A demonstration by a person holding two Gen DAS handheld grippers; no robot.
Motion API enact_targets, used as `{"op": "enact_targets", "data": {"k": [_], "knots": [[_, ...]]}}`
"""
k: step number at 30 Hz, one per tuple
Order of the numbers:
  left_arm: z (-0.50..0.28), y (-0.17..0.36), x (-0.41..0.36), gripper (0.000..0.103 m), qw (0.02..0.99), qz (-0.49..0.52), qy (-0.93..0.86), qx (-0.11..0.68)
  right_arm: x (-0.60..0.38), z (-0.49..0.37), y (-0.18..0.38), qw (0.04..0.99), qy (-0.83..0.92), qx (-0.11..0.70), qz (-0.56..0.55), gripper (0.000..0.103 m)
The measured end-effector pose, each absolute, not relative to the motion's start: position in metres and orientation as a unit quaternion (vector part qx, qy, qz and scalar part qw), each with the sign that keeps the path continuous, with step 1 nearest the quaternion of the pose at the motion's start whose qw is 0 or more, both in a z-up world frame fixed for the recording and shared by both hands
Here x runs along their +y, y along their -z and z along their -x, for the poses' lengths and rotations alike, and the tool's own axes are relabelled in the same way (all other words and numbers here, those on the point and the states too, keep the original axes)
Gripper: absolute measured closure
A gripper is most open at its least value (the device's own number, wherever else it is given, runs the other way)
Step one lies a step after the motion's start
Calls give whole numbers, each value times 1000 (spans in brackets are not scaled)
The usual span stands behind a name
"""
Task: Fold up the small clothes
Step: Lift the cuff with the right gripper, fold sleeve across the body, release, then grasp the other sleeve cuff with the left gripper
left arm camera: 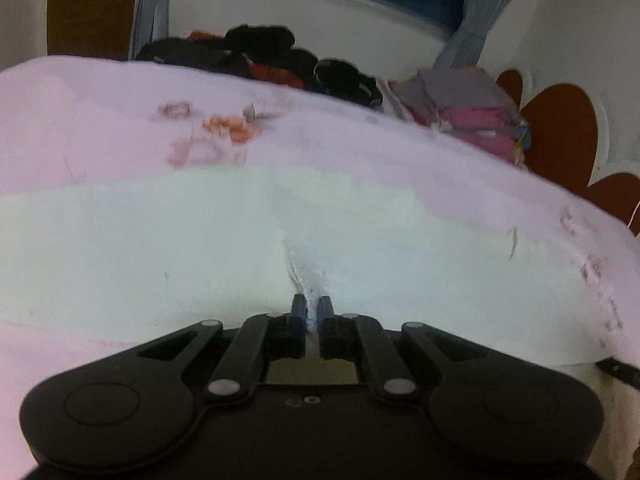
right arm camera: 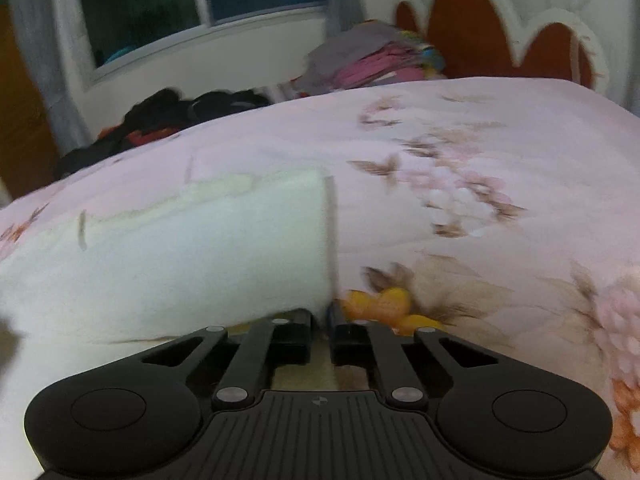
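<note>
A small white garment (left arm camera: pixel 160 248) lies spread on the pink flowered bedspread (left arm camera: pixel 360 148). My left gripper (left arm camera: pixel 312 308) is shut on a pinched ridge of the white cloth at its near edge. In the right wrist view the same white garment (right arm camera: pixel 180 256) lies to the left, its right edge running straight away from me. My right gripper (right arm camera: pixel 320 316) is shut on the garment's near right corner, low over the bedspread (right arm camera: pixel 460 152).
A heap of dark clothes (left arm camera: pixel 260 52) lies at the far side of the bed. A stack of folded pink and grey clothes (left arm camera: pixel 472 116) sits by the brown scalloped headboard (left arm camera: pixel 560 128); the stack also shows in the right wrist view (right arm camera: pixel 372 64). A window is behind.
</note>
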State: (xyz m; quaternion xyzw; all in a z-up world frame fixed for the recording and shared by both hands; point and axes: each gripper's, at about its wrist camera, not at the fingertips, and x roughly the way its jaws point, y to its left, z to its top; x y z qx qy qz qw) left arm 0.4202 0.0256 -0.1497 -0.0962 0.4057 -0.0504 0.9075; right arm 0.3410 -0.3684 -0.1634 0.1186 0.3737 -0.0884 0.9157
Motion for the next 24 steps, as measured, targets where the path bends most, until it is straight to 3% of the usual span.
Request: {"op": "enact_targets", "data": {"k": [3, 6, 7, 8, 10, 18, 24], "knots": [[-420, 149, 17, 87, 915, 64, 44, 397, -363, -339, 161, 915, 84, 382, -101, 95], [-416, 139, 24, 54, 918, 64, 24, 392, -361, -330, 149, 916, 85, 381, -94, 95], [-409, 136, 29, 36, 918, 66, 23, 389, -361, -326, 146, 917, 86, 377, -95, 89], [-403, 132, 33, 30, 921, 67, 25, 383, -361, -320, 140, 921, 86, 368, -98, 75], [-394, 126, 41, 30, 924, 63, 28, 375, -356, -316, 129, 929, 82, 350, -88, 58], [-360, 118, 123, 31, 904, 139, -50, 402, -296, -355, 128, 932, 2, 359, -54, 58], [-334, 119, 201, 40, 882, 220, -109, 401, -237, -374, 137, 925, -63, 371, -48, 58]]}}
